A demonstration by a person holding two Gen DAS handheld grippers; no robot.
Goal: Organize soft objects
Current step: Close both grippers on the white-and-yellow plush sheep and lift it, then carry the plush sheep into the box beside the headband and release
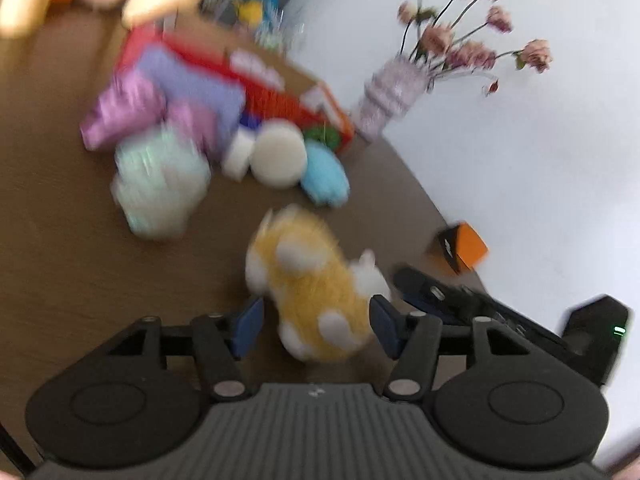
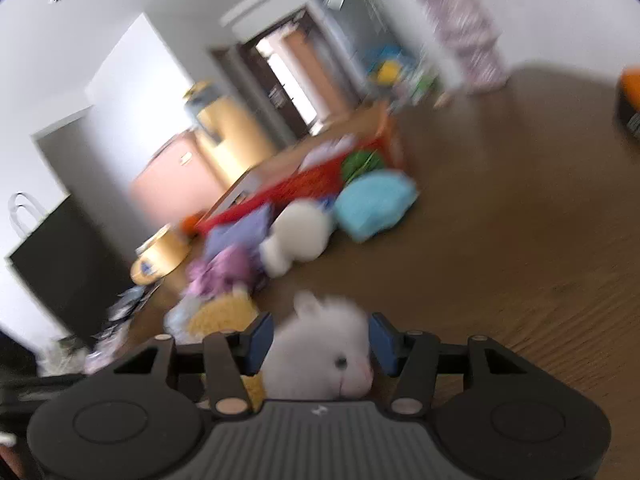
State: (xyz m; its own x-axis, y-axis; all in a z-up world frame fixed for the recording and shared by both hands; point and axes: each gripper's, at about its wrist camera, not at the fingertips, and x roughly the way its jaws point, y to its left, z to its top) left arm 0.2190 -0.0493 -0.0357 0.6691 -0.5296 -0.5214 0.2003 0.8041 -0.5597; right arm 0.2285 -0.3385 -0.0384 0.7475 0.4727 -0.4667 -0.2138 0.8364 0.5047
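Here the left tool [image 1: 316, 326] has a yellow plush toy [image 1: 312, 284] between its blue pads [image 1: 248, 326]. The toy is shaggy, golden yellow with white patches at its ends and on its back. Its long axis runs from the near side, between the pads, away and slightly to the left over the brown table [image 1: 60, 200]. The left pad sits just beside the fur with a sliver of table showing, and the right pad meets the fur, so the jaws stand about half open; whether they actually press the toy cannot be told through the blur.

The right tool [image 2: 318, 344] is closed on a white plush toy [image 2: 324, 350], both blue pads against its sides. This toy is pale and fluffy, with a small dark eye and a pinkish muzzle turned toward the near right, and an ear sticking up on the far side. It sits low and close to the tool body.

Farther off on the table lies a loose heap: a mint-and-white plush [image 1: 160, 184], a purple plush [image 1: 120, 114], a lavender cushion [image 1: 192, 88], a cream round piece [image 1: 278, 156] and a light blue plush [image 1: 324, 176]. Behind them stands a red and orange box [image 1: 280, 92], with a green ball [image 1: 322, 136] at its right end. A vase of pink flowers [image 1: 390, 94] stands at the far right edge.
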